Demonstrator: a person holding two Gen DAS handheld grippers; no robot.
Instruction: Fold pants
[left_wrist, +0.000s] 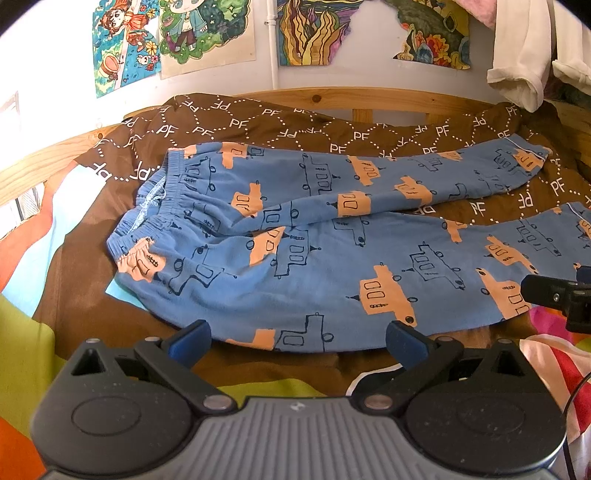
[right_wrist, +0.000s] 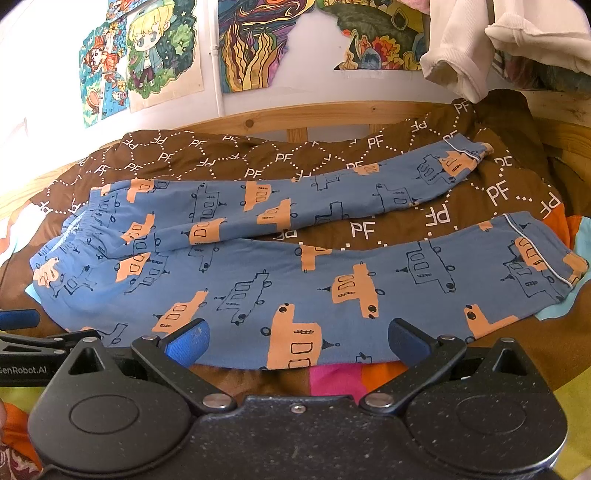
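Both tongs gape wide and empty: left tongs (left_wrist: 297, 341) low in the frame at the pants' (left_wrist: 314, 254) near edge, right tongs (right_wrist: 297, 341) likewise over the near leg (right_wrist: 369, 291). Pants lie spread flat across mid-frame on the brown bedspread (right_wrist: 436, 214), waistband (left_wrist: 155, 206) left, legs splayed apart, probably laid out so one leg can fold onto the other

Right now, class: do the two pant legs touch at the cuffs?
Apart. The right wrist view shows brown blanket between the far cuff and near cuff.
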